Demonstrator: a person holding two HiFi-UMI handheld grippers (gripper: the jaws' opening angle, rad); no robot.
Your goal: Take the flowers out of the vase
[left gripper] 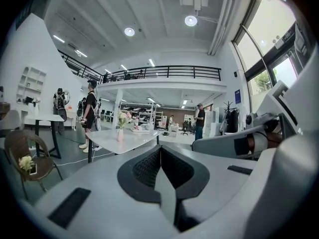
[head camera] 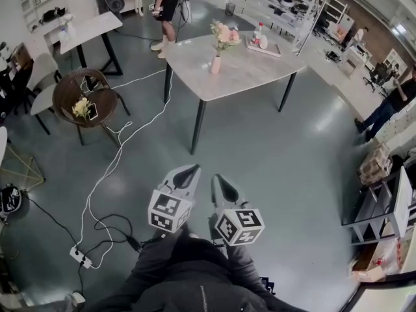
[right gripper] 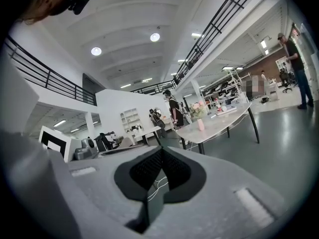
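One vase, two grippers, well apart.
Left gripper (head camera: 190, 172) and right gripper (head camera: 220, 184) both closed, empty; single vase (head camera: 216, 64) holding flowers (head camera: 224, 36) on table (head camera: 250, 73).

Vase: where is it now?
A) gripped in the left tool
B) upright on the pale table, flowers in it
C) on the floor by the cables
B: the head view shows the pink vase standing on the table with the flowers in it.
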